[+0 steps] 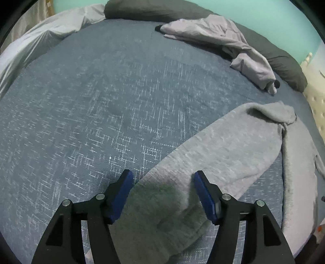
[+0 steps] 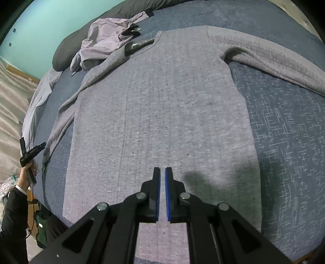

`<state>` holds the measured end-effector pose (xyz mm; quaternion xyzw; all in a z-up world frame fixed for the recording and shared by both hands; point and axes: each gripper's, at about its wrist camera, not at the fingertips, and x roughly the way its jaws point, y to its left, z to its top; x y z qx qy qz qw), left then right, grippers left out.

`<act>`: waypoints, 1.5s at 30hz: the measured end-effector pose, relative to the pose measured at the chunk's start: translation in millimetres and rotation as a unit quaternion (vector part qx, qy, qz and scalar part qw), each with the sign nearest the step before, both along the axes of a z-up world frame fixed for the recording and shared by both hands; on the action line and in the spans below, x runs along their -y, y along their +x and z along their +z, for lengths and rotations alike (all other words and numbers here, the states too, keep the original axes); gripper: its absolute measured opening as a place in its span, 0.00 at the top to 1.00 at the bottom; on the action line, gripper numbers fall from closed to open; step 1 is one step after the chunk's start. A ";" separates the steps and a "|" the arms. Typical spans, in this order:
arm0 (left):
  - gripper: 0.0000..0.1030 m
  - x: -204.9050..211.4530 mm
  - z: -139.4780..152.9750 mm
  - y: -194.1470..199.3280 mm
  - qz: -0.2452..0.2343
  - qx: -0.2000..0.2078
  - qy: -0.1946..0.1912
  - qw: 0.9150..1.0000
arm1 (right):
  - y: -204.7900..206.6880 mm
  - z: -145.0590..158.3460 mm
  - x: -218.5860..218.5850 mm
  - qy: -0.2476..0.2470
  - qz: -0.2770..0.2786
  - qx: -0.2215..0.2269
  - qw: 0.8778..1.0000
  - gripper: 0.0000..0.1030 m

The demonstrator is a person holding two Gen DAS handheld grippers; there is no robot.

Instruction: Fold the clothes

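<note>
A grey knit sweater [image 2: 162, 101] lies spread flat on the blue bedcover [image 2: 284, 132], neck at the far end and one arm stretched off to the right. In the left wrist view one of its sleeves [image 1: 213, 146] runs from the shoulder at the right down to a cuff at the bottom. My left gripper [image 1: 162, 172] hangs open just above that sleeve, a finger on either side and neither pad pressing the cloth. My right gripper [image 2: 162, 168] is shut over the sweater's lower body near the hem, and nothing shows between its pads.
A crumpled lilac garment [image 1: 213, 30] [image 2: 105, 36] lies at the far side against dark grey pillows [image 1: 142, 8]. A pale sheet [image 1: 40, 40] is bunched at the far left. At the bed's left edge a hand [image 2: 26, 174] in a black sleeve holds a black tool.
</note>
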<state>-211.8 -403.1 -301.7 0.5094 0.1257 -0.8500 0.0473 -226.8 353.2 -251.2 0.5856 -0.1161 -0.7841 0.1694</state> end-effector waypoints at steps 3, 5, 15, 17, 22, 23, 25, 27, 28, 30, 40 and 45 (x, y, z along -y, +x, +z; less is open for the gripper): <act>0.35 -0.6 -9.9 -1.0 -0.007 0.010 -0.002 1.000 | -2.5 -1.7 7.0 -0.001 0.004 0.001 1.000 0.96; 0.35 -3.3 -15.0 0.0 -0.013 0.014 -0.009 1.000 | -3.8 -2.8 12.0 -0.003 0.008 0.002 1.000 0.96; 0.93 -29.7 -2.9 16.5 -0.048 0.001 -0.030 0.998 | -4.8 -5.0 25.0 -0.011 0.018 0.001 1.000 0.96; 0.93 -37.4 4.7 22.6 -0.053 -0.007 -0.030 0.998 | -4.2 -4.0 24.1 -0.013 0.015 0.001 1.000 0.96; 0.93 -76.0 36.7 46.0 -0.097 -0.042 -0.057 0.993 | -0.3 2.2 16.6 -0.019 0.010 -0.005 1.000 0.96; 0.93 -86.2 40.8 51.7 -0.110 -0.046 -0.054 0.991 | 0.7 3.0 14.6 -0.020 0.008 -0.005 1.000 0.96; 0.93 -109.0 46.1 63.7 -0.139 -0.053 -0.053 0.988 | 2.1 4.3 10.7 -0.026 0.003 -0.005 1.000 0.96; 0.93 -133.5 45.7 75.9 -0.173 -0.054 -0.061 0.982 | 3.6 5.3 7.7 -0.033 -0.003 -0.004 0.999 0.96; 0.93 -145.0 42.6 80.8 -0.192 -0.049 -0.058 0.978 | 4.5 5.9 7.1 -0.036 -0.005 -0.004 0.999 0.96; 0.93 -167.9 36.3 90.3 -0.229 -0.038 -0.050 0.971 | 7.1 8.0 7.5 -0.037 -0.005 -0.005 0.999 0.96; 0.70 -159.1 36.7 107.0 -0.228 -0.035 0.070 0.971 | 12.3 25.7 8.4 -0.043 0.000 -0.020 0.999 0.96; 0.56 -122.7 42.2 102.8 -0.174 -0.045 0.070 0.981 | 10.5 26.6 9.0 -0.044 -0.005 -0.021 0.999 0.96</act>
